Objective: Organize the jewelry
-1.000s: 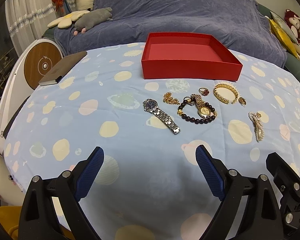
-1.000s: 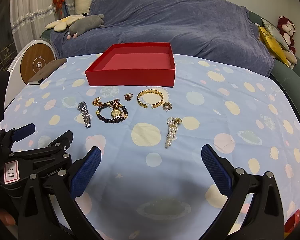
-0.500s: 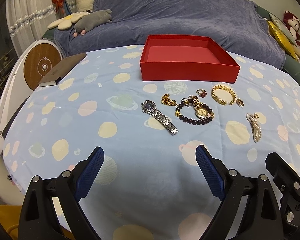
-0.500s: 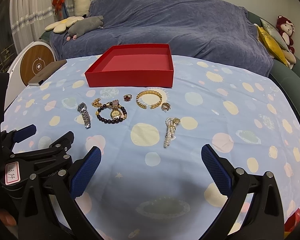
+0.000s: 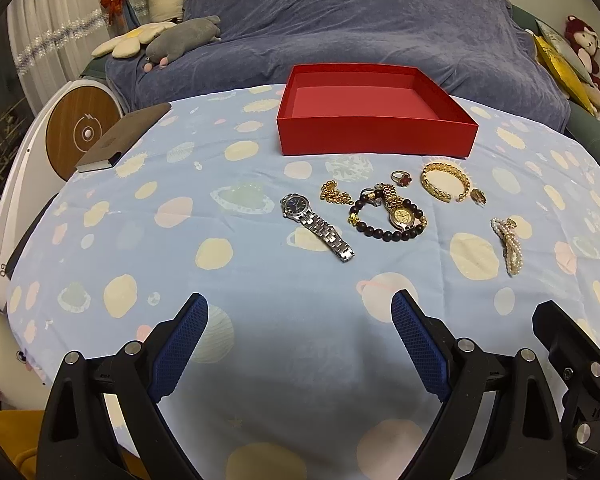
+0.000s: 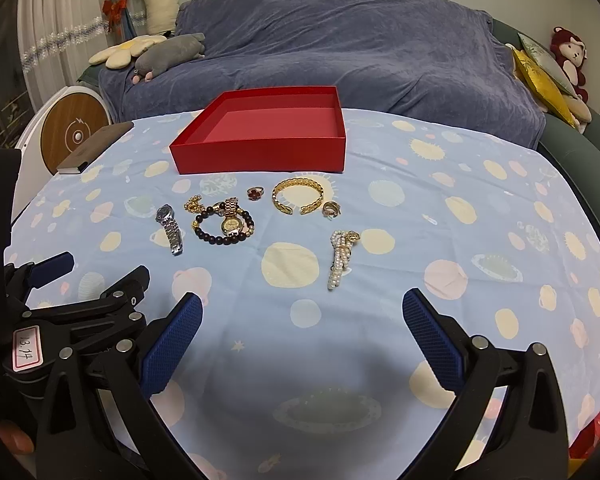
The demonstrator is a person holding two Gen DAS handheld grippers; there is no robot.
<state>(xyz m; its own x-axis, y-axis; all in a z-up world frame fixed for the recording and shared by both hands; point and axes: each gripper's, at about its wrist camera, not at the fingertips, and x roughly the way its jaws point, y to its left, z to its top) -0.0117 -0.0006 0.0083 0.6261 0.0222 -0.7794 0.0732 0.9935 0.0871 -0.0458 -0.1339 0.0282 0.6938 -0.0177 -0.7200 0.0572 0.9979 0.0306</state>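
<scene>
Both grippers hover over the near part of a table under a pale blue cloth (image 5: 180, 240) with cream and pink spots. The left gripper (image 5: 300, 344) has its blue-padded jaws spread wide with nothing between them, and the right gripper (image 6: 302, 338) is likewise wide apart and holds nothing. A red box (image 5: 376, 120) sits toward the far side of the table, open at the top, its long axis running left to right. The jewelry lies in a loose row just in front of the box. On the left, a steel watch (image 5: 318, 226) lies flat, its long axis on a diagonal: the dark dial is toward the box and the band runs toward the near right. Just beside it is a small gold chain (image 5: 334, 194) in a heap. Next comes a dark bead bracelet (image 5: 380, 232) in a ring, with a gold watch (image 5: 400, 210) lying across it, band end toward the box. Behind these is a ring (image 5: 401, 178) with a red flower. To the right, a gold cuff (image 5: 444, 182) lies flat, its gap facing the near right, and a small gold ring (image 5: 479, 196) is just beside that gap. Nearest the right gripper, a pearl bracelet (image 6: 342, 258) lies stretched out, its long axis running nearly from near to far, gold clasp at the far end. A dark notebook (image 5: 124, 136) lies at the table's far left edge.
</scene>
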